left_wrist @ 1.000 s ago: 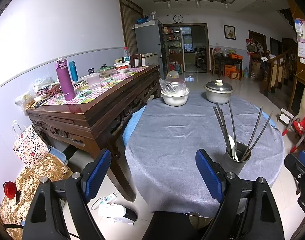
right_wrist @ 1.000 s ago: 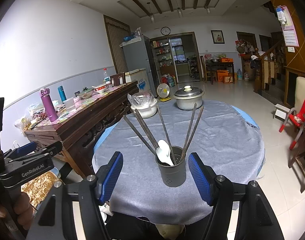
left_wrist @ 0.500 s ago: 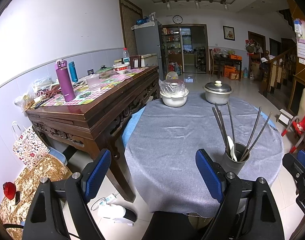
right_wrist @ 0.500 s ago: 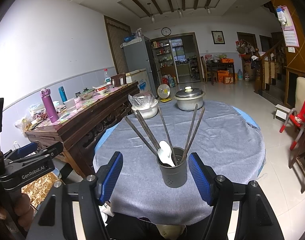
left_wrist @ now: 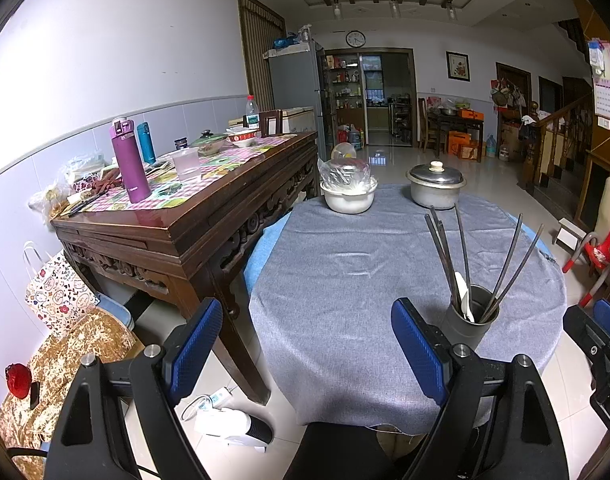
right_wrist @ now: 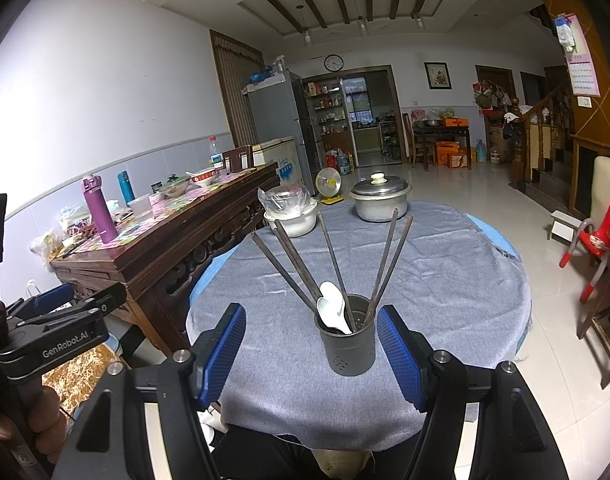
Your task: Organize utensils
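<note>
A dark grey utensil holder [right_wrist: 347, 340] stands upright near the front edge of the round table with a grey cloth [right_wrist: 445, 280]. Several dark chopsticks [right_wrist: 295, 260] and a white spoon [right_wrist: 333, 308] stick out of it. My right gripper [right_wrist: 311, 354] is open, its blue pads on either side of the holder and not pressing on it. In the left wrist view the holder [left_wrist: 467, 322] sits just right of my left gripper [left_wrist: 309, 346], which is open and holds nothing over the table's front left edge.
At the table's far side stand a white bowl under a plastic bag [left_wrist: 347, 194] and a lidded metal pot [left_wrist: 435, 190]. A dark wooden sideboard [left_wrist: 177, 236] with a purple bottle [left_wrist: 129, 164] stands close on the left. A red chair [right_wrist: 593, 240] is on the right.
</note>
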`<move>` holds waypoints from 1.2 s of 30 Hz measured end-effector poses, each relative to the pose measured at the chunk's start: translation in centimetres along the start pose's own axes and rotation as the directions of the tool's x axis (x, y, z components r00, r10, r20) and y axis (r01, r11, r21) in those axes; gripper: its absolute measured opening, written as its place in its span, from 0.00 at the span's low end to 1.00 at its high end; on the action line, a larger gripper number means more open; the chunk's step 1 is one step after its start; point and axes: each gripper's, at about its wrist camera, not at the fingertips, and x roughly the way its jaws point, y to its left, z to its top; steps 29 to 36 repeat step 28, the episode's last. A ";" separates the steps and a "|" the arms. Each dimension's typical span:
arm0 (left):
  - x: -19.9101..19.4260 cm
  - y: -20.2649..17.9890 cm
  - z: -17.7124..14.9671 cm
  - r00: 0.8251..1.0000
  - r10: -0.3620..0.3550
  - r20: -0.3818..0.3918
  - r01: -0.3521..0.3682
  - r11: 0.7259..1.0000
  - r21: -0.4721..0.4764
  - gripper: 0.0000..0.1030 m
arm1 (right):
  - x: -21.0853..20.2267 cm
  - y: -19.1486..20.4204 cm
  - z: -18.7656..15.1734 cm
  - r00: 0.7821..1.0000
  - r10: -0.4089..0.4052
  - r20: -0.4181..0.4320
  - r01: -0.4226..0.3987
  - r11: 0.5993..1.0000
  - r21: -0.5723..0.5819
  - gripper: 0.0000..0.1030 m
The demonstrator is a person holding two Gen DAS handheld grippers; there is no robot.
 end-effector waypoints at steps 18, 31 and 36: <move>0.0 -0.1 0.3 1.000 -0.004 0.005 0.004 1.000 -0.001 0.84 | 0.2 0.3 0.5 1.000 0.009 0.015 -0.009 1.000 -0.019 0.70; 2.3 -1.6 0.7 0.999 -0.032 -0.022 0.033 0.999 0.025 0.84 | 2.1 -1.9 0.1 1.000 -0.003 -0.008 0.003 1.000 0.001 0.70; 2.3 -1.6 0.7 0.999 -0.032 -0.022 0.033 0.999 0.025 0.84 | 2.1 -1.9 0.1 1.000 -0.003 -0.008 0.003 1.000 0.001 0.70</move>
